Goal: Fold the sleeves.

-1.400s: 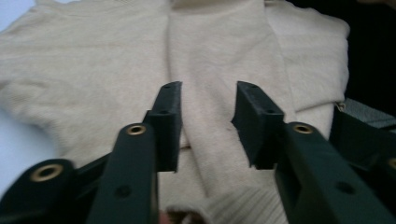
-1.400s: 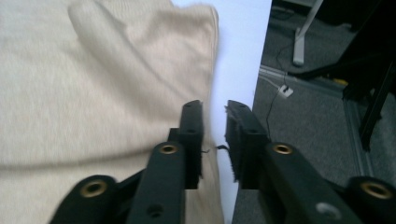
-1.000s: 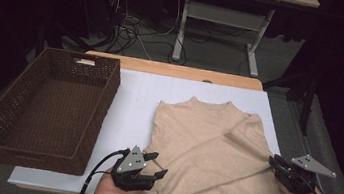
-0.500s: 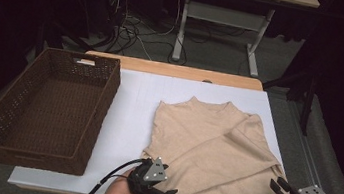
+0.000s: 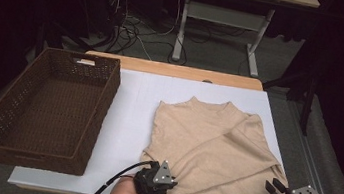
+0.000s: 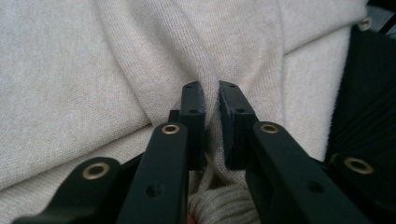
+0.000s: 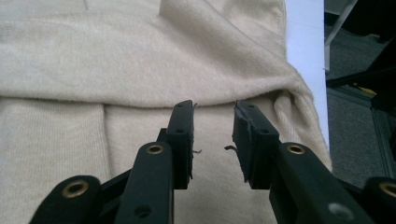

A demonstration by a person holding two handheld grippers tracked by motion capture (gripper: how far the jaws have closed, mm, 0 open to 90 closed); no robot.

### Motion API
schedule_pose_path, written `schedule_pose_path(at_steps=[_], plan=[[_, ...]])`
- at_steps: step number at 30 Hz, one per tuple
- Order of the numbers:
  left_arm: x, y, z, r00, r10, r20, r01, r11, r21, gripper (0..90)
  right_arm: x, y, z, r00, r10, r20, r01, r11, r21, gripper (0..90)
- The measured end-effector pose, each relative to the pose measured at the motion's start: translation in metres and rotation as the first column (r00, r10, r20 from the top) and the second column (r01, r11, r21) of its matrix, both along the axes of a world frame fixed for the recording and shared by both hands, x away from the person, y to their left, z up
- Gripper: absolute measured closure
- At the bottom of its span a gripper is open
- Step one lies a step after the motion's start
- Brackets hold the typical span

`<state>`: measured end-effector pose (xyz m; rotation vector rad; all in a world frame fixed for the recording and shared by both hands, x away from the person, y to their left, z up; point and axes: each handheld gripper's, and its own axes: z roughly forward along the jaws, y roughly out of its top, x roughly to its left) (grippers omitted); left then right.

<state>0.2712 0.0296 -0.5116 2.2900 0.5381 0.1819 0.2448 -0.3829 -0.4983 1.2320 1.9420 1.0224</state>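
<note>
A beige sweater [image 5: 214, 143] lies flat on the white table top [image 5: 132, 117], neck toward the far side and sleeves folded across the body. My left gripper [image 5: 169, 182] is at the sweater's near left hem. Its jaws have just closed, and in the left gripper view the gripper [image 6: 212, 88] is shut on a raised fold of the knit [image 6: 93, 70]. My right gripper [image 5: 275, 187] is at the near right corner of the sweater. In its own view it [image 7: 213, 107] stands over the fabric [image 7: 140, 56] with a clear gap between the pads.
A dark brown wicker basket [image 5: 110, 94] stands on the left of the table, with nothing inside it. The white top's right edge [image 7: 303, 56] runs just past the sweater. A wooden strip [image 5: 173, 69] borders the far side, with desk legs and cables on the floor behind.
Both grippers have moved toward the near edge of the table. The left one also shifted right onto the hem and shut on a fold. The sweater has not shifted.
</note>
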Motion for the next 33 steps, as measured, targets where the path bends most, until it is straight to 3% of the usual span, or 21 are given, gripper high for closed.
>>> schedule_pose_path(at_steps=[6, 10, 18, 21, 23, 27, 29, 30, 31, 33], plan=[[-0.019, 0.007, 0.008, 0.9991, 0.011, -0.042, -0.015, 0.9949, -0.1, 79.0, 0.0, 0.003, 0.003, 0.9997, 0.016, 0.016, -0.016, 0.9996, 0.021, 69.7], [-0.03, 0.007, 0.006, 0.9963, 0.008, -0.086, -0.02, 0.9896, -0.142, 78.7, 0.002, 0.006, 0.002, 0.9989, 0.043, 0.019, -0.043, 0.9989, 0.018, 69.7], [-0.044, 0.011, -0.004, 0.9874, 0.047, -0.151, -0.068, 0.9878, -0.14, 74.5, -0.002, 0.012, 0.002, 0.997, 0.074, 0.024, -0.074, 0.9971, 0.018, 69.7], [-0.044, 0.017, -0.003, 0.9891, 0.059, -0.135, -0.077, 0.9881, -0.133, 70.4, -0.004, 0.014, 0.005, 0.9965, 0.077, 0.033, -0.077, 0.9969, 0.015, 69.7], [-0.04, 0.024, 0.0, 0.9875, 0.095, -0.125, -0.113, 0.9829, -0.145, 62.5, -0.002, 0.016, 0.005, 0.9969, 0.074, 0.029, -0.074, 0.9971, 0.015, 69.1], [-0.032, 0.04, 0.009, 0.9857, 0.148, -0.082, -0.158, 0.9778, -0.138, 61.3, 0.001, 0.018, 0.002, 0.9971, 0.073, 0.019, -0.074, 0.9972, 0.014, 68.7], [-0.028, 0.048, 0.009, 0.9776, 0.207, -0.038, -0.21, 0.9729, -0.098, 60.9, 0.001, 0.019, 0.002, 0.9967, 0.079, 0.018, -0.079, 0.9969, 0.01, 68.5], [-0.025, 0.052, 0.008, 0.9709, 0.237, -0.035, -0.239, 0.9673, -0.084, 57.9, 0.001, 0.019, 0.001, 0.9966, 0.08, 0.017, -0.08, 0.9968, 0.003, 68.5], [-0.021, 0.056, 0.007, 0.9643, 0.261, -0.043, -0.264, 0.9608, -0.085, 55.5, 0.0, 0.019, 0.001, 0.9967, 0.08, 0.014, -0.08, 0.9968, 0.001, 68.4], [-0.017, 0.061, 0.008, 0.9645, 0.258, -0.059, -0.263, 0.9573, -0.12, 55.5, -0.001, 0.018, 0.0, 0.9967, 0.08, 0.012, -0.08, 0.9968, -0.001, 68.4]])
